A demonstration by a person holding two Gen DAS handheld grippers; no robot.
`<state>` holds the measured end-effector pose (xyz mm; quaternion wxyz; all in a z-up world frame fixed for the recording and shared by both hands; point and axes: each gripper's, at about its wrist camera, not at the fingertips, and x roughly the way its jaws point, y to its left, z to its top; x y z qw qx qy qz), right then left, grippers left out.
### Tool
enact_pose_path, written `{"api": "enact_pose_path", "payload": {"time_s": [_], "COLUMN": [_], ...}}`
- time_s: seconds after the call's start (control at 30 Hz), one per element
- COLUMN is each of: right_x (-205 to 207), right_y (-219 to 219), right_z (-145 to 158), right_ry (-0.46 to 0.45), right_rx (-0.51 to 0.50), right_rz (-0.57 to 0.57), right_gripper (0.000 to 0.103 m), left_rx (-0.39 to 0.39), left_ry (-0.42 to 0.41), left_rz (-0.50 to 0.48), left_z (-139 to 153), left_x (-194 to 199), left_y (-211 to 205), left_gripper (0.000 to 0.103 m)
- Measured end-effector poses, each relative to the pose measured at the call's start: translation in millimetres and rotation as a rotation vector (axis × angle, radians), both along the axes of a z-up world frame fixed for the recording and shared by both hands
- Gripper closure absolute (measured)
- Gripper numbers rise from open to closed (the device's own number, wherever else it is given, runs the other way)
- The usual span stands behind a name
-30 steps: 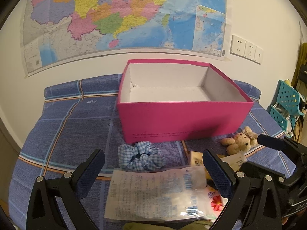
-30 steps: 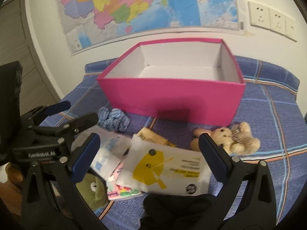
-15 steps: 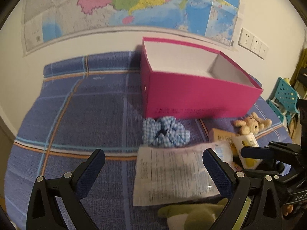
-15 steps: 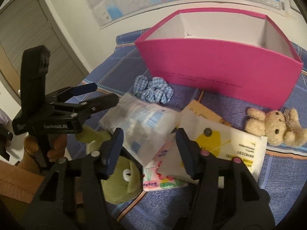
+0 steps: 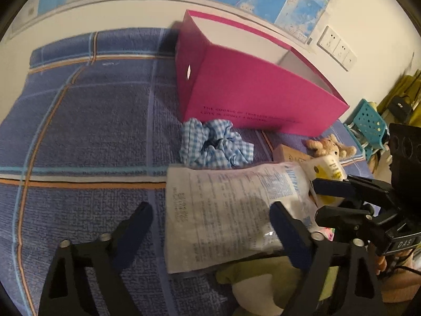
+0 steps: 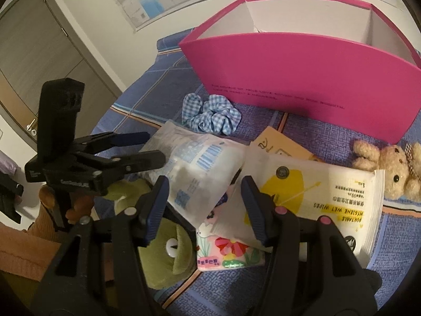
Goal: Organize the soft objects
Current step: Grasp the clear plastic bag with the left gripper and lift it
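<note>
A white printed packet (image 5: 223, 210) lies on the blue checked cloth (image 5: 79, 131), partly over a green frog plush (image 6: 163, 247). My left gripper (image 5: 210, 221) hovers over it with its jaws closing; the pads do not press it. My right gripper (image 6: 205, 197) stands half open above the same packet (image 6: 200, 168), gripping nothing. Behind lie a blue gingham scrunchie (image 5: 213, 144), a small teddy bear (image 6: 394, 168) and the open pink box (image 6: 302, 79), which looks empty where its inside shows. A yellow wet-wipes pack (image 6: 315, 194) lies to the right.
A pink flowered tissue pack (image 6: 229, 252) and a tan carton (image 6: 279, 144) lie under the wipes. The wall with a map and sockets (image 5: 336, 47) stands behind the box. A teal crate (image 5: 368, 123) is at the far right, a door (image 6: 39, 65) at the left.
Both grippers have sunk and tipped down toward the pile. The right jaws narrowed from wide to half open. The left jaws have begun to narrow, and the left view swung leftward.
</note>
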<state>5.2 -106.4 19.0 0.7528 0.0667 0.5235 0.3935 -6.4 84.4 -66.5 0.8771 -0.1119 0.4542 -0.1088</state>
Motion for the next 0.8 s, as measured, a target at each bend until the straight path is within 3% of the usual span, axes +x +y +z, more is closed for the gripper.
{"api": "enact_pose_path", "payload": {"time_s": [0.37,0.57,0.67,0.8], "right_x": [1.8,6.2,7.5,9.6], "right_y": [9.7,13.5,16.0,18.7], "right_z": [3.8,1.6,1.8,1.4], "right_ry": [-0.019,0.006,0.022,0.02], "right_rx": [-0.041,-0.068,-0.045,0.005], "right_rz": [0.037,0.06,0.072,0.065], "right_gripper": [0.043,0.042,0.031,0.03], "left_rx": [-0.042,-0.073,-0.1,-0.115], "left_ry": [0.05,0.062,0.059,0.049], "left_rz": [0.037,-0.009,-0.028,-0.039], "left_z": [-8.8,-12.2,-13.6,-14.0], "left_x": [-1.5,-0.8,1.3,3.3], "left_y": [23.0,24.1,23.8,22.5], "left_gripper": [0.017,0.017,0.017,0.028]}}
